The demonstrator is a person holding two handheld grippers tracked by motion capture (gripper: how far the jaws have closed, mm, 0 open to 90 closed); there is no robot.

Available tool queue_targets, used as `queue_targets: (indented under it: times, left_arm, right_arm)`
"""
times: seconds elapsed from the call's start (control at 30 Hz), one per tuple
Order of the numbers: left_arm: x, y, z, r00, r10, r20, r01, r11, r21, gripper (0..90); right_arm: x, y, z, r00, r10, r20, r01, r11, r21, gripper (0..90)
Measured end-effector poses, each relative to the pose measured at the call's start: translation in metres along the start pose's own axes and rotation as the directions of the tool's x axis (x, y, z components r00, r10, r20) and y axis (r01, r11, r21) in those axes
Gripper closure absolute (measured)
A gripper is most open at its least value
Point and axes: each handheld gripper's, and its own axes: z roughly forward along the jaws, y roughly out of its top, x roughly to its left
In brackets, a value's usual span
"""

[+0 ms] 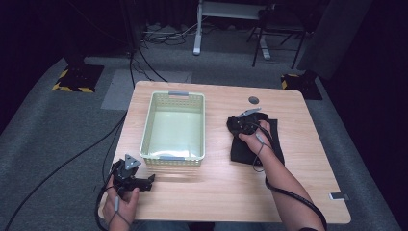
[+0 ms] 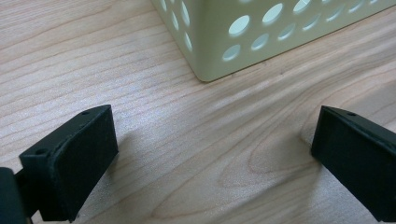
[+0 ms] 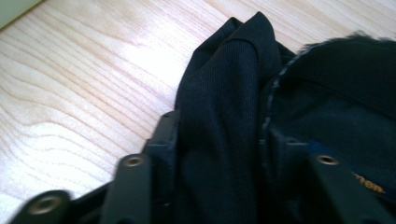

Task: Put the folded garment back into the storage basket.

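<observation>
I have the right gripper (image 1: pixel 239 124) down on the dark, folded black fabric garment (image 1: pixel 269 144), which lies on the right half of the light wooden table (image 1: pixel 231 187), well apart from the table's edges; in the right gripper view a raised fold of that knitted black cloth (image 3: pixel 224 121) stands between my two fingers (image 3: pixel 159 140), which are closed against it on both sides, so I am gripping the fabric at its upper left corner as the high view shows it; the rest of the garment stays flat on the table under my right hand (image 1: pixel 255 139). My left gripper (image 1: pixel 129 177) sits low at the near left corner of the table, just in front of the pale green perforated plastic basket (image 1: pixel 148 126); in the left gripper view its black fingers (image 2: pixel 70 163) stand wide apart with nothing but bare wood grain between them, and the near corner of the basket (image 2: pixel 205 51) with its round holes lies just ahead of them, not touching; the basket itself stands upright between my two grippers, left of the garment and near it but apart; a small round dark disc (image 1: pixel 253 100) lies on the table beyond the garment, and a small grey block (image 1: pixel 338 196) sits at the near right edge.
</observation>
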Motion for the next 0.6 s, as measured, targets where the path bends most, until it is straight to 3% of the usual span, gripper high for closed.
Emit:
queue_targets:
  times: [0.1,0.3,0.6]
  left_arm:
    - [0.0,0.0,0.0,1.0,-0.001,0.0,0.001,1.0,-0.001,0.4]
    - [0.0,0.0,0.0,1.0,-0.001,0.0,0.001,1.0,-0.001,0.4]
    - [0.0,0.0,0.0,1.0,0.0,0.0,0.0,1.0,0.0,0.4]
  right_arm:
    - [0.002,0.001,-0.002,1.0,0.008,-0.004,-0.008,1.0,0.007,65.0]
    - [-0.004,-0.002,-0.006,0.9961,0.069,-0.055,-0.069,0.998,-0.006,73.2]
    - [-0.003,0.001,-0.023,0.9979,0.051,-0.04,-0.052,0.998,-0.029,77.6]
